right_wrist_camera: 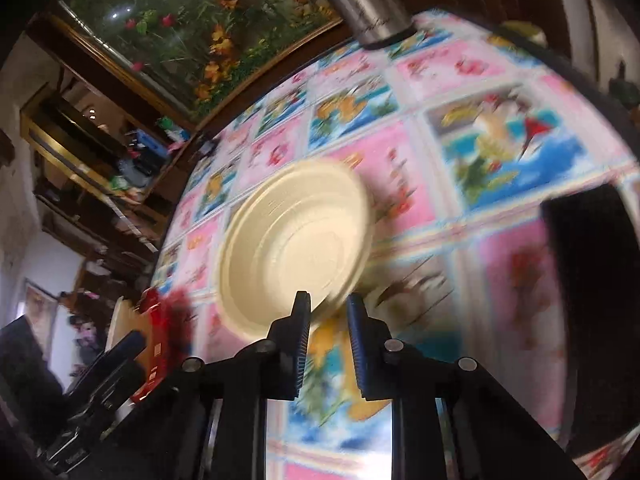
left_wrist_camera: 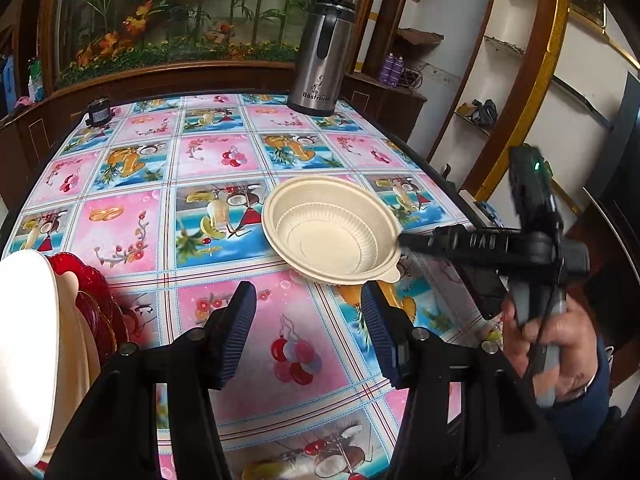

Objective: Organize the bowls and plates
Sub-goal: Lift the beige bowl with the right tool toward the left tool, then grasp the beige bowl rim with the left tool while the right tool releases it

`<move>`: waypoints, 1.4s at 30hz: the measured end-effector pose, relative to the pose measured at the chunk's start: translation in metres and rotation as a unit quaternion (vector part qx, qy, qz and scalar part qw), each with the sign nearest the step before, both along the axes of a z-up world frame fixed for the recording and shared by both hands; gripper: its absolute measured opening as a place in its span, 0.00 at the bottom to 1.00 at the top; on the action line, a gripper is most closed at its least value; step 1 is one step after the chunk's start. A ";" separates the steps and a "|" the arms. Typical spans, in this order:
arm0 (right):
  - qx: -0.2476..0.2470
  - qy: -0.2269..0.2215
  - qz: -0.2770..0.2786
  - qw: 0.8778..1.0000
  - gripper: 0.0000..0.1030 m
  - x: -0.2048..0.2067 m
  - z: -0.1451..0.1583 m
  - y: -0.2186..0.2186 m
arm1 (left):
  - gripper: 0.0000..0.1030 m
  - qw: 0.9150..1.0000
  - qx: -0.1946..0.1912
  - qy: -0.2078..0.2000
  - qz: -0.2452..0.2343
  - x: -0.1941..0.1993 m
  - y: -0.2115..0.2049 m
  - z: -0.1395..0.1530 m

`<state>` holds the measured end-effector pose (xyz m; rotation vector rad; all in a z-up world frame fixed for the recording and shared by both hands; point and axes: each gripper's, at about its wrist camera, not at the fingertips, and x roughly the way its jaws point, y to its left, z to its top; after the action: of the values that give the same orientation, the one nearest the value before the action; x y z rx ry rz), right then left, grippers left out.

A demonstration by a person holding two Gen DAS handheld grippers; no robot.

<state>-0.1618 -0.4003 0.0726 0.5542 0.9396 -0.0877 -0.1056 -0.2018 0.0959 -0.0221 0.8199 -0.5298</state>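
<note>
A cream ribbed bowl (left_wrist_camera: 328, 228) is tilted above the patterned table (left_wrist_camera: 168, 168), its rim held at the right edge by my right gripper (left_wrist_camera: 404, 240). In the blurred right wrist view the bowl (right_wrist_camera: 292, 240) sits between the fingertips of the right gripper (right_wrist_camera: 327, 312), whose jaws stand narrowly apart on its rim. My left gripper (left_wrist_camera: 308, 312) is open and empty, low over the table in front of the bowl. At the left edge stand white plates (left_wrist_camera: 24, 336) and a red glass dish (left_wrist_camera: 96, 304), seen edge-on.
A steel thermos jug (left_wrist_camera: 322, 56) stands at the table's far edge, a small black object (left_wrist_camera: 98, 111) at the far left corner. The table's right edge (left_wrist_camera: 448, 176) drops off beside wall shelves. A dark block (right_wrist_camera: 592, 304) lies at right.
</note>
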 end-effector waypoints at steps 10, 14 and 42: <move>0.053 -0.020 -0.016 0.998 0.27 -0.006 -0.002 -0.013 | 0.51 0.999 -0.017 0.017 0.023 0.036 -0.011 0.003; 0.080 -0.004 -0.006 0.997 0.33 -0.004 -0.016 -0.002 | 0.52 0.999 -0.011 0.028 0.046 0.063 -0.022 0.000; 0.073 -0.026 -0.028 0.997 0.33 -0.013 -0.013 -0.029 | 0.24 0.994 -0.030 0.101 0.024 0.099 -0.044 -0.052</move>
<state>-0.1743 -0.4288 0.0593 0.7160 0.8836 -0.0549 -0.0070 -0.2460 0.0443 -0.1516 0.9982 -0.5119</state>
